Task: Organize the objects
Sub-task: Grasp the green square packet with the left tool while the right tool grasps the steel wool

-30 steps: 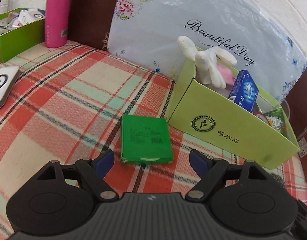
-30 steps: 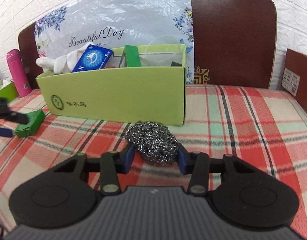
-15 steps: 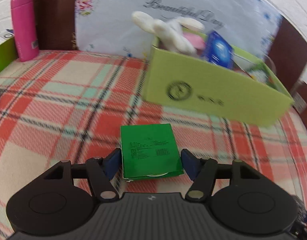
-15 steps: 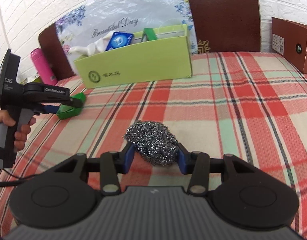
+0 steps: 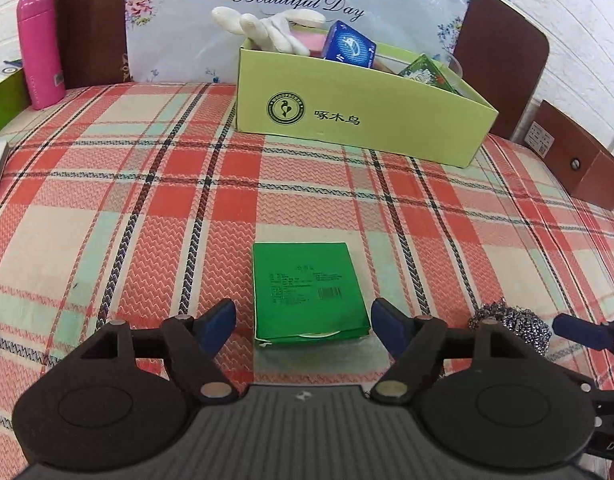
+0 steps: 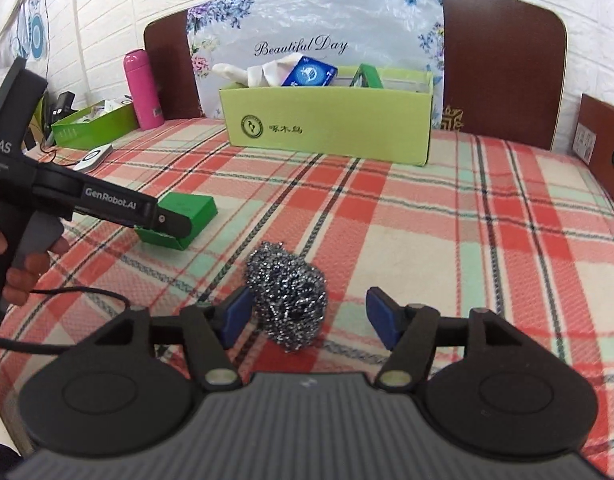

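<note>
Left claw (image 5: 303,326) wide, straddling green box (image 5: 307,292); right claw (image 6: 309,316) wide, steel scrubber (image 6: 287,300) touching left pad

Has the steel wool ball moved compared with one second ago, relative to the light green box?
Yes. The steel wool ball lay close in front of the light green box before; now it lies far nearer the camera, with the right tool open around it.

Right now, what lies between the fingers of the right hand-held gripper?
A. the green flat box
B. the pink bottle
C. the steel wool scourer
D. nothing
C: in the right wrist view the steel wool scourer sits on the plaid cloth between the open fingers of the right hand-held gripper, touching the left pad only.
</note>
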Tool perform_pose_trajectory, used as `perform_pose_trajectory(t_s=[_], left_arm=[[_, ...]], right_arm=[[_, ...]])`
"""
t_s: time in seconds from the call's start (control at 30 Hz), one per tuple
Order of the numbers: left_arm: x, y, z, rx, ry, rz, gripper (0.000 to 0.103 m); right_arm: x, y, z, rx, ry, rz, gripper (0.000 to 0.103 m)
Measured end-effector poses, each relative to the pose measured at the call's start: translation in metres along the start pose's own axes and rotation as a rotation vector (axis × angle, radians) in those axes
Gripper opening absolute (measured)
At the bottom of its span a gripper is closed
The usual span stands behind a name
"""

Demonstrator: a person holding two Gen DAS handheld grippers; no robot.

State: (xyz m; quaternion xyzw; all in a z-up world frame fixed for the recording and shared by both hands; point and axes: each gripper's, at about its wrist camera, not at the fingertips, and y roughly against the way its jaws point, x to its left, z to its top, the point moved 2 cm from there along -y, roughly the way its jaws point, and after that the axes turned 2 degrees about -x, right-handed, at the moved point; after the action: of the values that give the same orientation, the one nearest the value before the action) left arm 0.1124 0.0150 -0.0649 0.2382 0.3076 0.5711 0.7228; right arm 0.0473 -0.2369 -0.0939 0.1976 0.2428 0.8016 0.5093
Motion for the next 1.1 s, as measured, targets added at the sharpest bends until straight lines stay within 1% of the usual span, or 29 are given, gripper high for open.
perform_pose_trajectory(t_s=[0.1,0.2,0.27,0.33,0.43,0.7,0.77,0.8,0.83,0.97,1.1], left_arm=[[-0.002,-0.003,0.003,-0.003,0.007,0.007,0.078],[-0.003,-0.003,0.002,-0.005,0.010,-0.019,0.078],[-0.004,-0.005,0.002,0.002,0.004,-0.017,0.078],[-0.005,-0.006,0.003,0.002,-0.005,-0.005,0.078],[-0.004,-0.009,0.005,0.002,0.007,-0.004,0.078],[-0.004,-0.012,0.005,0.004,0.004,-0.001,0.078],[-0.005,-0.013,0.005,0.005,0.002,-0.002,0.076],[-0.005,-0.012,0.005,0.003,-0.001,0.002,0.073],[-0.006,-0.012,0.005,0.001,-0.005,0.005,0.067],[-0.005,-0.010,0.006,-0.005,0.009,-0.002,0.066],[-0.008,-0.001,0.014,-0.029,0.021,-0.039,0.066]], right_arm=[[0.000,-0.002,0.002,-0.002,-0.006,0.016,0.060],[0.005,-0.007,0.000,0.010,-0.002,0.040,0.056],[0.008,-0.011,-0.002,0.021,-0.007,0.048,0.056],[0.009,-0.014,-0.002,0.028,-0.008,0.047,0.056],[0.009,-0.017,0.000,0.027,-0.004,0.041,0.055],[0.006,-0.026,-0.002,0.047,-0.027,0.039,0.045],[0.006,-0.026,-0.003,0.047,-0.028,0.039,0.043],[0.006,-0.026,-0.003,0.047,-0.030,0.039,0.042],[0.006,-0.026,-0.003,0.047,-0.034,0.040,0.042],[0.002,-0.026,0.001,0.053,-0.053,0.053,0.040],[-0.001,-0.026,0.011,0.035,-0.043,0.051,0.040]])
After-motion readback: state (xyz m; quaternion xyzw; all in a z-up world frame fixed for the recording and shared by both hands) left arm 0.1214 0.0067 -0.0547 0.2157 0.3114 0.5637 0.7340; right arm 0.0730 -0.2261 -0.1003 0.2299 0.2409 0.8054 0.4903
